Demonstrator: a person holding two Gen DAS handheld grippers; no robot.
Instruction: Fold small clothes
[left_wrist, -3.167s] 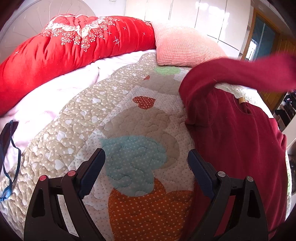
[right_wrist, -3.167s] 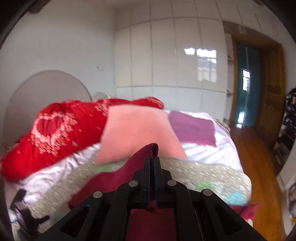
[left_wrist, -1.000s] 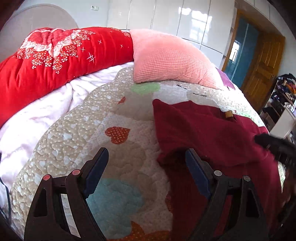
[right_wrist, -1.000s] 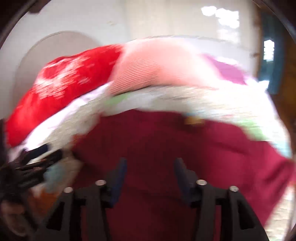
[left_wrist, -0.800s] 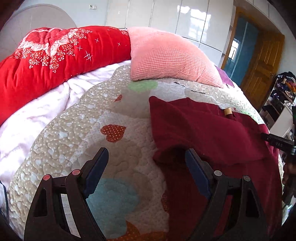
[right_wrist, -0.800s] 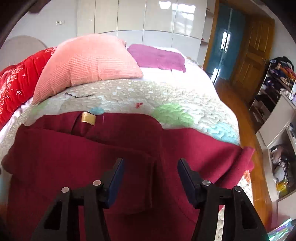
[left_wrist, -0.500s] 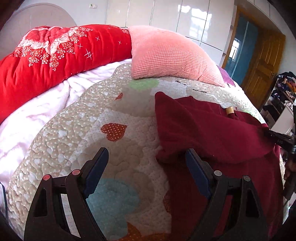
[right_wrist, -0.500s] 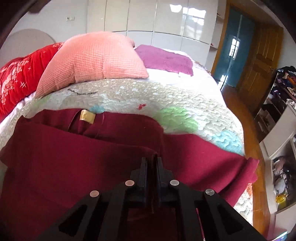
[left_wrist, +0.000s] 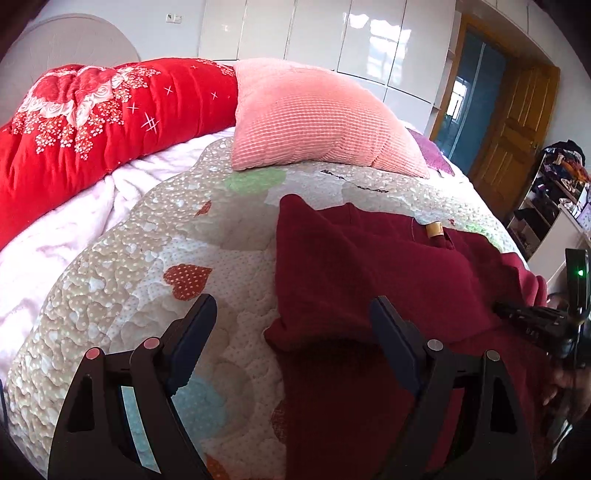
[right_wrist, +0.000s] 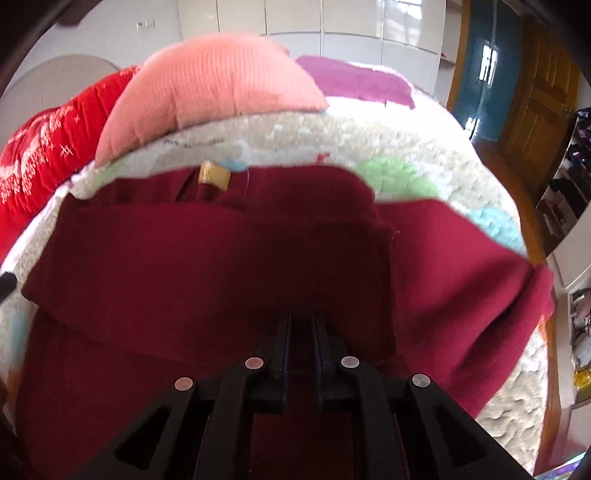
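Looking at the right gripper (right_wrist: 301, 317), what is different from a second ago?
— Then its jaws stood wide above the dark red garment (right_wrist: 221, 258). Half a second ago they came together. Now they are starting to open again, only a narrow slit, and red cloth is in the slit.

Does it hold the cloth?
— The pads seem to press on it, but this view is blurred, so I am not fully sure.

And the left gripper (left_wrist: 291, 301)?
— Wide open and holding nothing. It hovers over the quilt (left_wrist: 147, 258), with the garment's left edge under its right finger.

Where does the garment lie?
— Flat on the quilt, from the centre toward 3 o'clock in the left wrist view, with its tan label (left_wrist: 434, 230) at 1 o'clock, below the pink pillow (left_wrist: 314, 118). About three seconds ago one sleeve was in the air in the right gripper. Now it lies folded across the body.

What does that mean for the task?
— I judge the first sleeve fold done. In the right wrist view the other sleeve is spread out at 3 o'clock, so that side remains to be folded, and then the body.
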